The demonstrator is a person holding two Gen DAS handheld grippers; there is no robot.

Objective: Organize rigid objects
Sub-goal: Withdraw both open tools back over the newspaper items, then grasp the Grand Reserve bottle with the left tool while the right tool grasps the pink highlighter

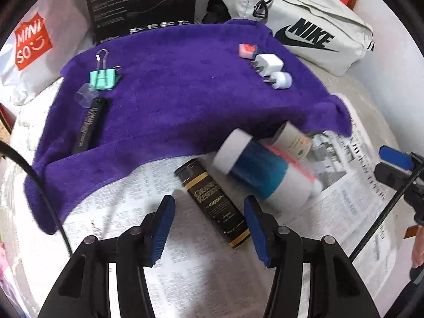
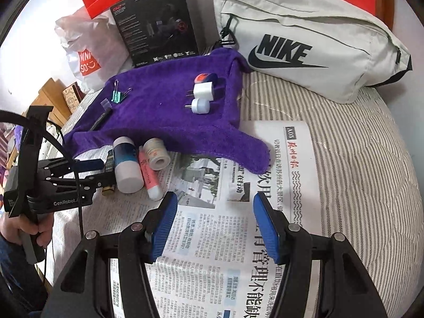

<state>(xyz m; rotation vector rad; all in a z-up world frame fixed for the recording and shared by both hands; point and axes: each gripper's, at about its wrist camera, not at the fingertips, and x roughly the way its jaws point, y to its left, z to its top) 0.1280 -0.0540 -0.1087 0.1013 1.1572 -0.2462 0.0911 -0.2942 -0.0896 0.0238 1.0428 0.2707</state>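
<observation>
My left gripper [image 1: 209, 206] hangs low over the newspaper [image 1: 185, 265], jaws spread wide and empty, with the dark Grand Reserve tube [image 1: 213, 202] lying between its fingers at lower centre. Just right of it lies the blue-and-white bottle [image 1: 254, 172], at the purple towel [image 1: 172, 92]'s edge. My right gripper [image 2: 214, 206] is likewise parted, holding nothing, level above the newspaper [image 2: 212, 265] at lower centre.
</observation>
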